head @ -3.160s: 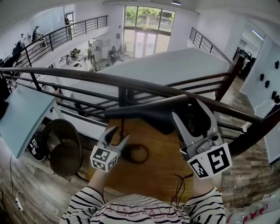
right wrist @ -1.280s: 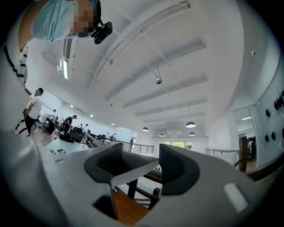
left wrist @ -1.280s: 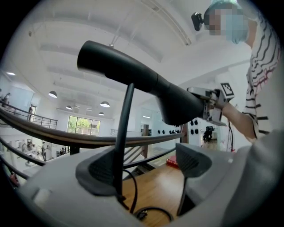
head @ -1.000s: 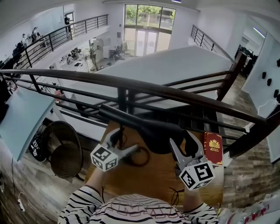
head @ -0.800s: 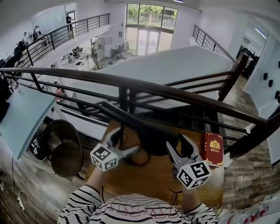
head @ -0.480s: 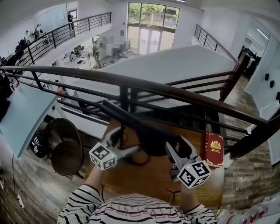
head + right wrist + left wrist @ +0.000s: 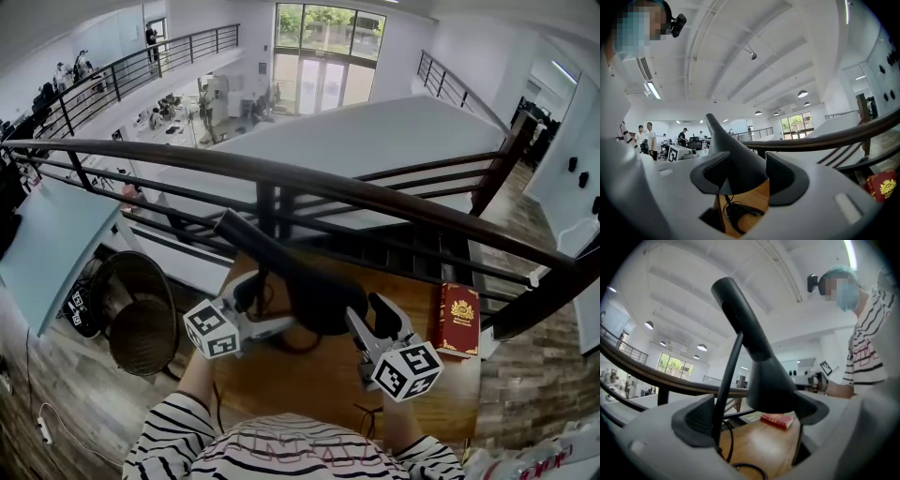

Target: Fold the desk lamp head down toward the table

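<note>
Lamp head [image 7: 317,298] clamped in right gripper [image 7: 367,314] over table's [image 7: 309,398] middle, lamp arm [image 7: 255,248] slanting up toward back-left corner; left gripper [image 7: 267,307] just opened, loose round stem [image 7: 726,380].

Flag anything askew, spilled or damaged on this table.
Nothing stands out. The lamp head tilts down over the wooden table, its cord loosely looped beneath, and the red book lies flat near the right edge.

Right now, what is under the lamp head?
Bare wooden table and a looped black cable show below the lamp head. Its inside is hidden from every view.
</note>
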{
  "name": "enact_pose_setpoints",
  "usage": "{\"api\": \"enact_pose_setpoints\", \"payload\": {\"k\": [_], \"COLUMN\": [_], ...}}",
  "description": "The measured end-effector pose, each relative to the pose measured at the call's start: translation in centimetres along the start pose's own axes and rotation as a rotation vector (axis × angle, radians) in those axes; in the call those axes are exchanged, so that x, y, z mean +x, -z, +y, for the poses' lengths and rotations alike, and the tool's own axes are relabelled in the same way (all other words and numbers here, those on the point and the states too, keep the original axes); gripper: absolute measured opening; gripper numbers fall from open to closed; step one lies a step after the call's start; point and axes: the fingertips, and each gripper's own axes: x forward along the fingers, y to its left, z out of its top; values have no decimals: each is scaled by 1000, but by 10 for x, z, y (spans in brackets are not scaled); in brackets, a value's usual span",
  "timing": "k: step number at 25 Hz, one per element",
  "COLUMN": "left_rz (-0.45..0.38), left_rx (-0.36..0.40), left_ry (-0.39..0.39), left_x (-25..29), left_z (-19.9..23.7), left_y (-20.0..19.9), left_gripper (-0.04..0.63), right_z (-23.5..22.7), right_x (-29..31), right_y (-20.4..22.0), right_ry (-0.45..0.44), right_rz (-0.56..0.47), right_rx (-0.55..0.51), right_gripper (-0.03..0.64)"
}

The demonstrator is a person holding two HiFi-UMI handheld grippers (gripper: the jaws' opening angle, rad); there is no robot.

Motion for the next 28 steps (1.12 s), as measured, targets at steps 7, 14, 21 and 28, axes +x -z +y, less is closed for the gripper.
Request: {"api": "enact_pose_setpoints", "payload": {"k": [7,14,21,28], "left_rz": [-13,-23,-21,-11], "left_rx": [-23,-25,-26,-15], "left_ry": [10,9,1,2], "left_x": [-4,-2,-3,-3], "left_z": [-1,0,2,2], "left_y": [-3,-2,-3,-2], "left_gripper": [529,529,529,529], "right_z": [7,13,18,21], "right_x": [14,29,39,41], "right_y": [20,41,50,51], "right_ry": [-13,-42,-55,-64], "right_rz": [55,104,118,112], "right_rx": [7,24,42,62], "right_gripper": [229,212,206,193]}}
